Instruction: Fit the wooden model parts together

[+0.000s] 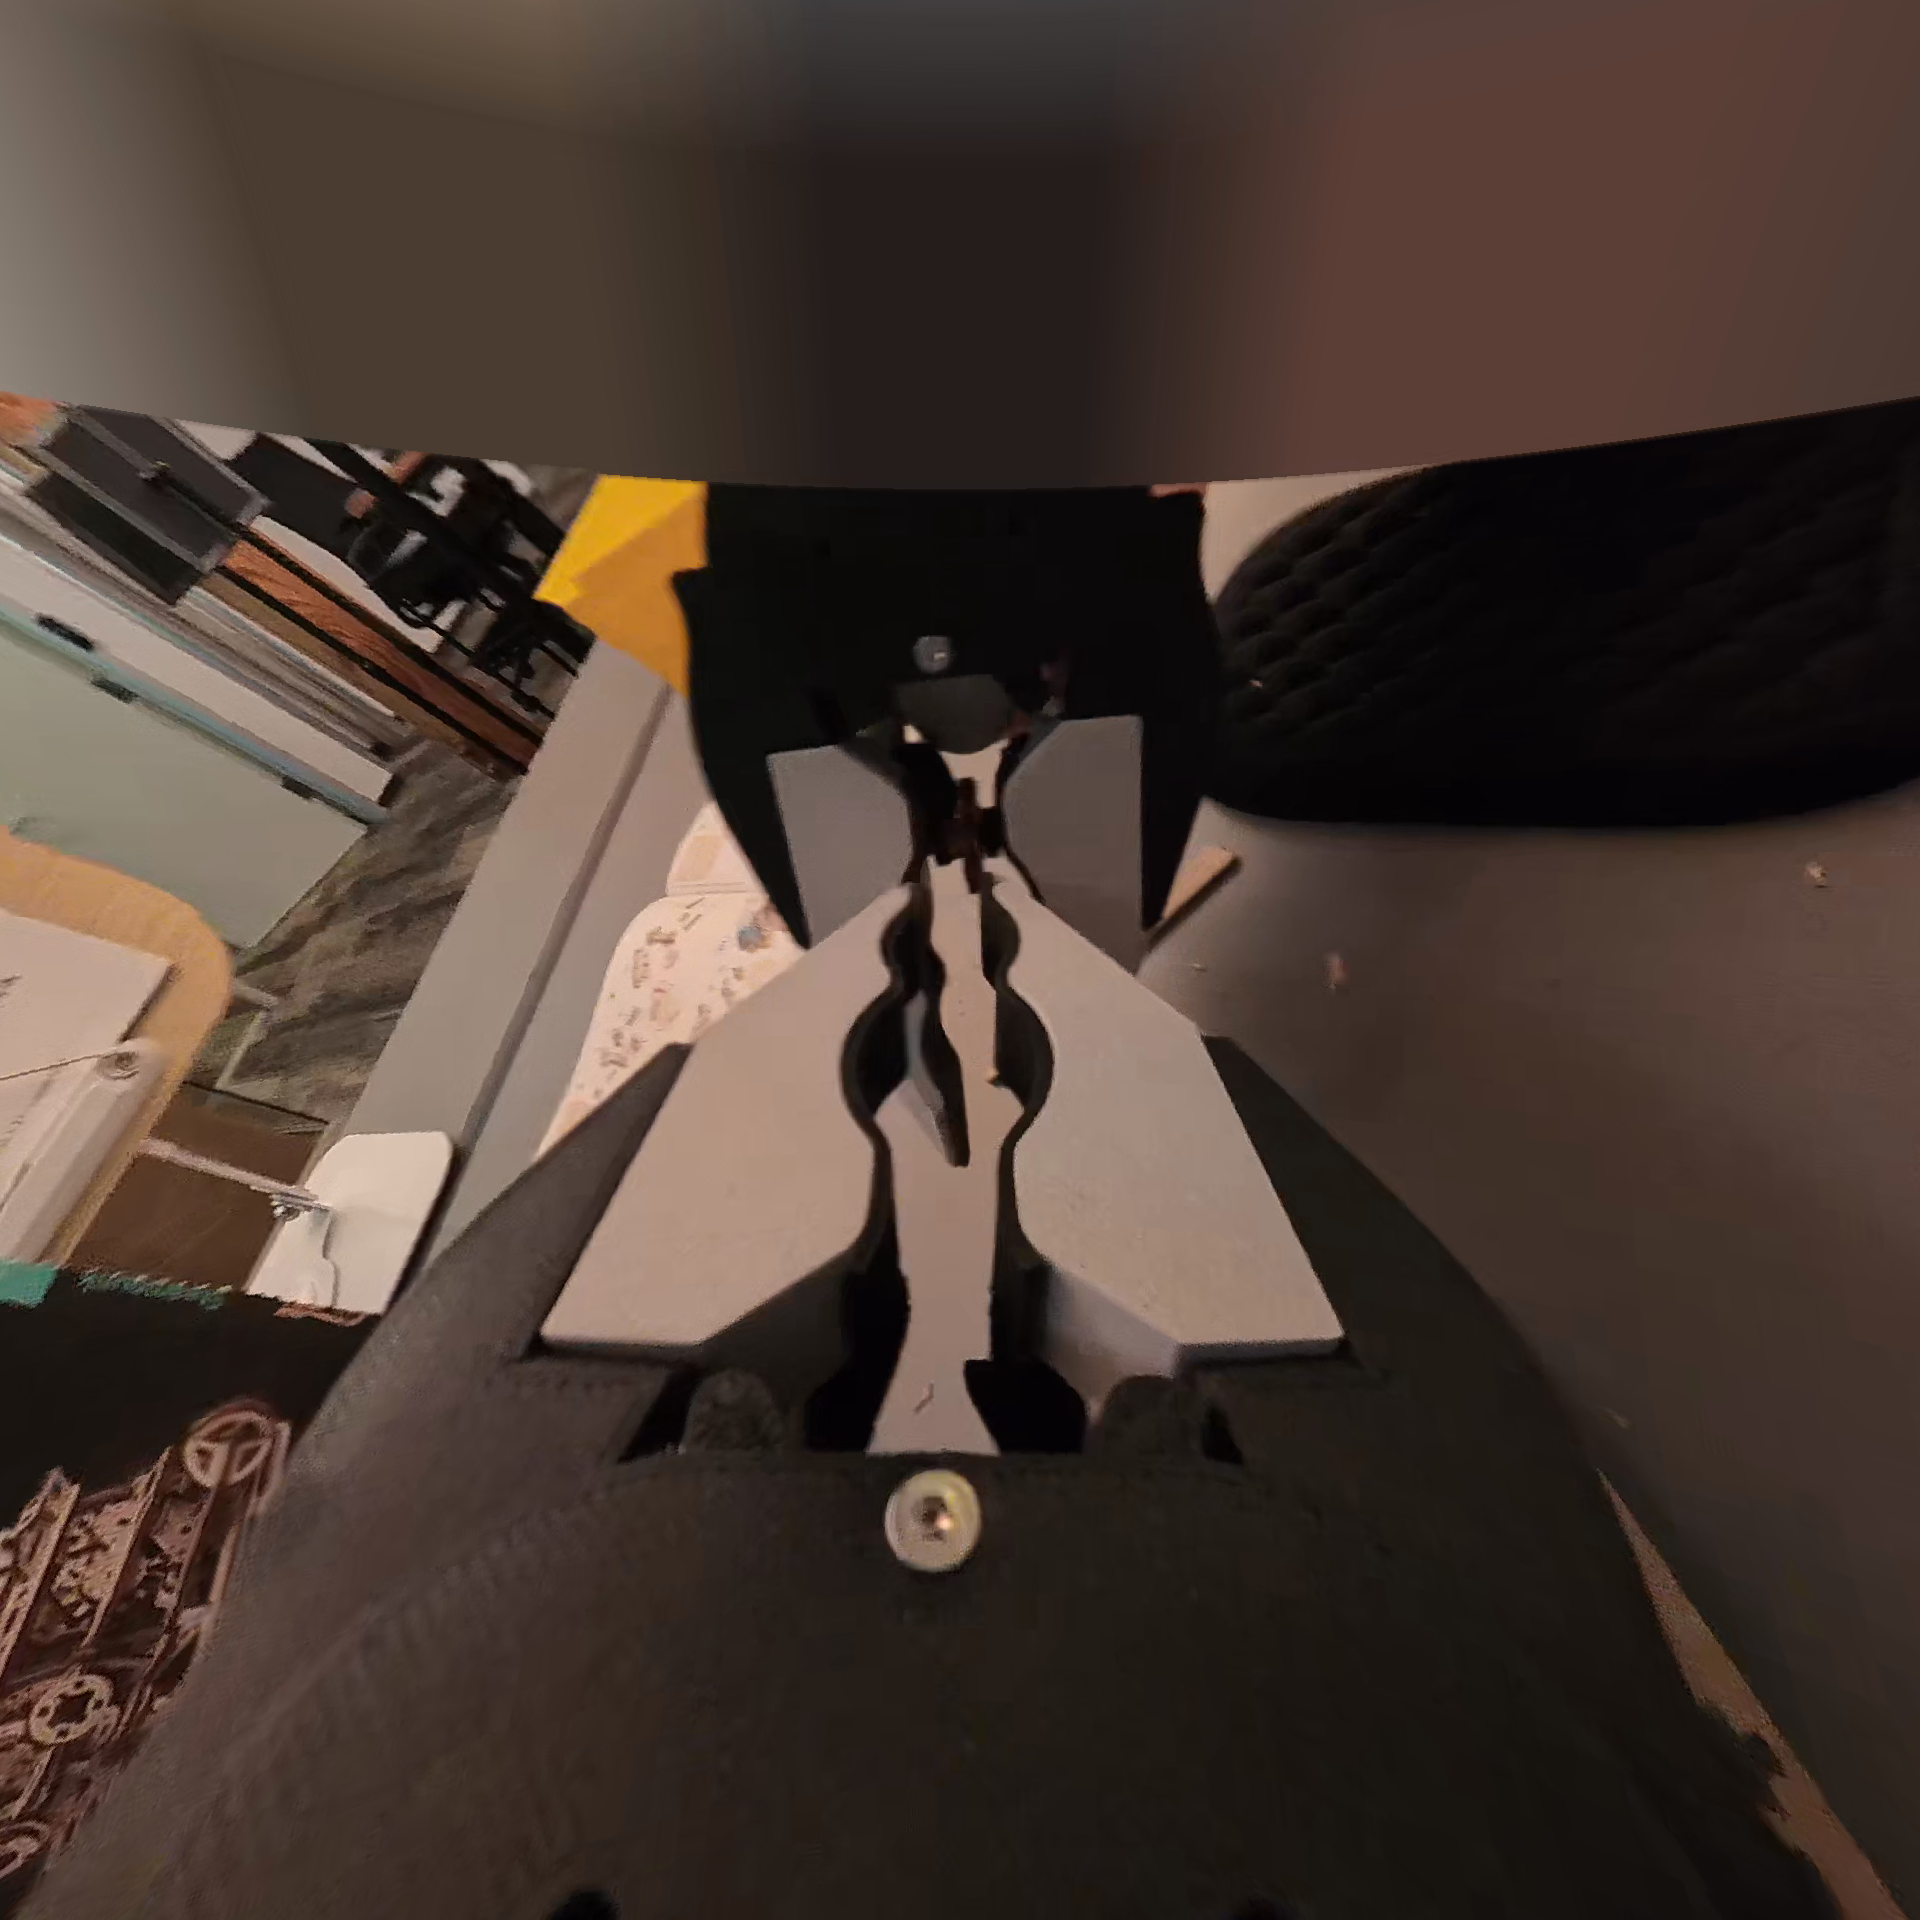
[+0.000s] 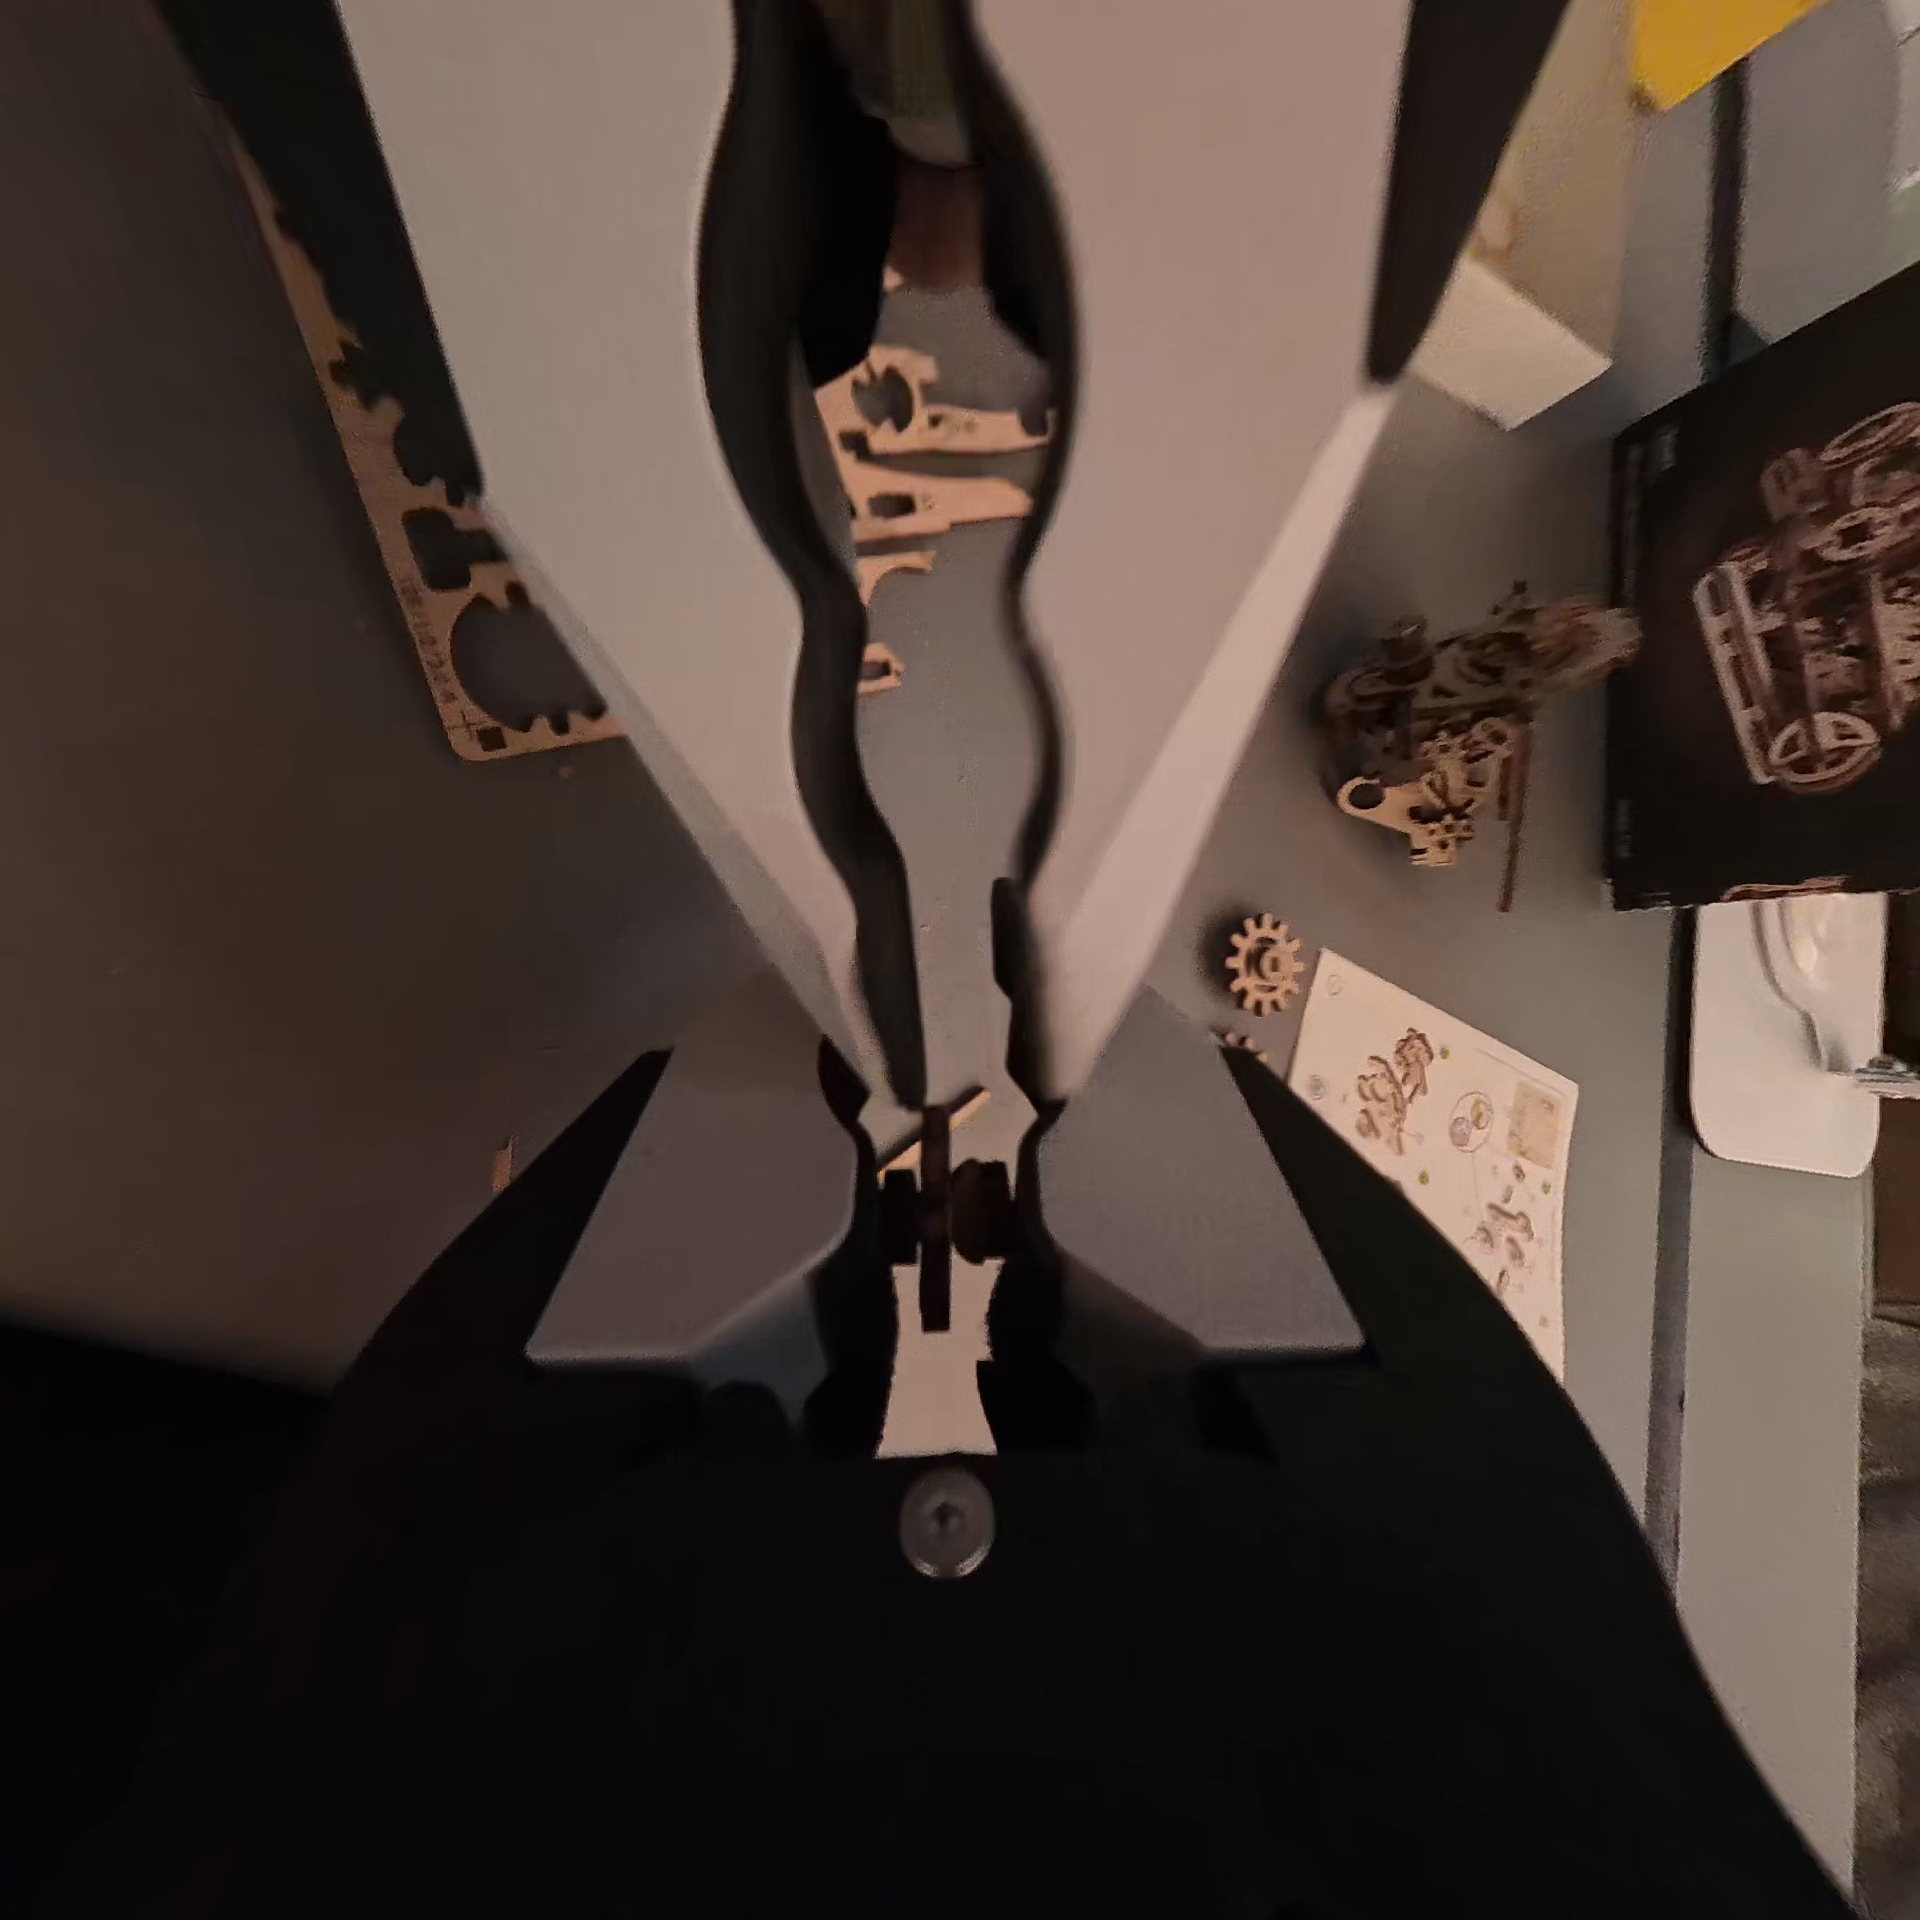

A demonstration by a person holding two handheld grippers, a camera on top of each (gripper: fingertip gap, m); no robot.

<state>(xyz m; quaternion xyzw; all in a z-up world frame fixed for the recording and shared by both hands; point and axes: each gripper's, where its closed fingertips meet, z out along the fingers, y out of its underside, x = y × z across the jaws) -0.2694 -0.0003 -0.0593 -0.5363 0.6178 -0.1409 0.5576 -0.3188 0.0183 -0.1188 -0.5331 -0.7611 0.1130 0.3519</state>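
Both tools met tip to tip above the desk (image 2: 260,935).
Right tool (image 2: 940,1216) clenched on the small wooden gear assembly (image 2: 938,1210); left tool (image 1: 951,904) nearly closed, tips touching it.

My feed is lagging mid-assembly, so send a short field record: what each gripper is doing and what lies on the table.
right gripper: fingers shut on small wooden wheel part
left gripper: tip to tip with the right one; grip unclear
table: grey
loose gear: beside instruction sheet
partly built model: beside black box
punched wooden sheet: flat on the table, on the far side of the fingers from the model
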